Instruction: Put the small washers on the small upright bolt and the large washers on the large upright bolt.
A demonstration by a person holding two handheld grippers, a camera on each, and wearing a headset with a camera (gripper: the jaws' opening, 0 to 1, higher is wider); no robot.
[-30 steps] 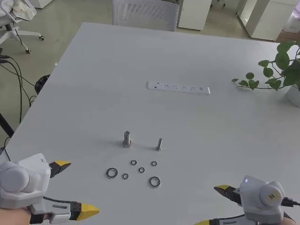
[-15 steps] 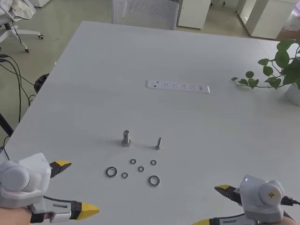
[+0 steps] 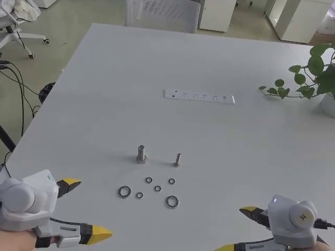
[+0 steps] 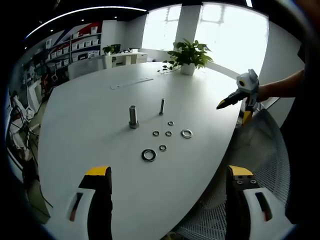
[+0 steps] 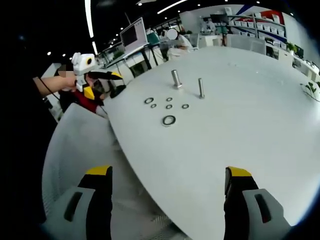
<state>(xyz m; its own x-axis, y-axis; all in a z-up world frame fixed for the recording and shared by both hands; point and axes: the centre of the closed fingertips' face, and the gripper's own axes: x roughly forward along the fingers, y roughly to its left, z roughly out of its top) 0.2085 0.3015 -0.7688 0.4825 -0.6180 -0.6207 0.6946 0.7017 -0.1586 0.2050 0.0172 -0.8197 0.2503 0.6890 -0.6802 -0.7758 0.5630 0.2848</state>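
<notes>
White tabletop (image 3: 131, 94) carries all the hardware near its front edge. The large bolt (image 3: 141, 154) stands upright, and the small bolt (image 3: 177, 160) stands upright to its right, the two apart and both bare of washers. Four small washers (image 3: 157, 189) lie flat in a loose cluster just in front of the bolts, with the left large washer (image 3: 124, 192) and the right large washer (image 3: 172, 202) lying flat at either side of the cluster. The left gripper (image 3: 86, 209) hangs at the near left edge, its yellow-tipped jaws spread wide and empty. The right gripper (image 3: 234, 229) sits at the near right edge, likewise spread and holding nothing. A power strip (image 3: 199, 97) lies further back, and a plant (image 3: 314, 73) stands at the far right.
</notes>
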